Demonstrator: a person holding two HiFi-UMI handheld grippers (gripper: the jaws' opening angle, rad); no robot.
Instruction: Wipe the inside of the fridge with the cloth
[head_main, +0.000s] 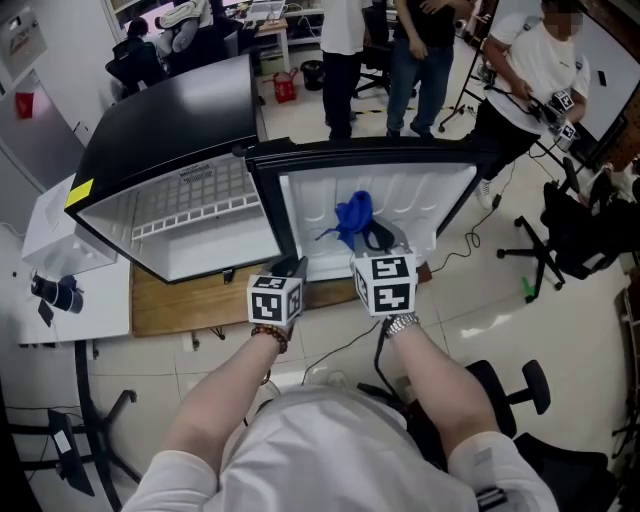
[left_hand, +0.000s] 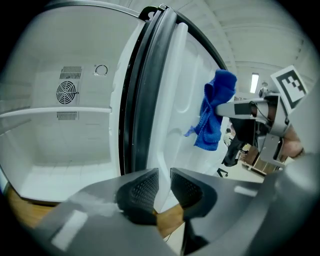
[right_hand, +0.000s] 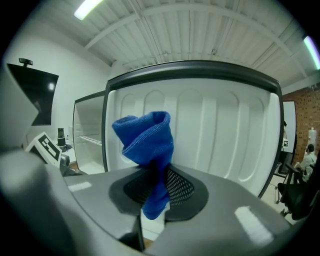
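Two jaws of my right gripper (right_hand: 159, 191) clamp the blue cloth (right_hand: 145, 137), held just before the open door (head_main: 420, 195). The fridge cavity (head_main: 210, 255) lies left of that door; I judge a leftward carry is needed. My left gripper (left_hand: 164, 186) stands slightly parted, empty.

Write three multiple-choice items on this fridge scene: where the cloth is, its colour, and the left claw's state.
1. Where is the cloth?
A) on a shelf
B) in the right claw, before the open door's inner side
C) on the floor

2. What colour is the cloth?
A) blue
B) yellow
C) white

3. The left claw is:
A) shut on the cloth
B) shut on the door's edge
C) slightly apart, empty

Answers:
1 B: that claw pinches the cloth before the white door.
2 A: it is blue in every view.
3 C: its own view shows a bare gap inside it.
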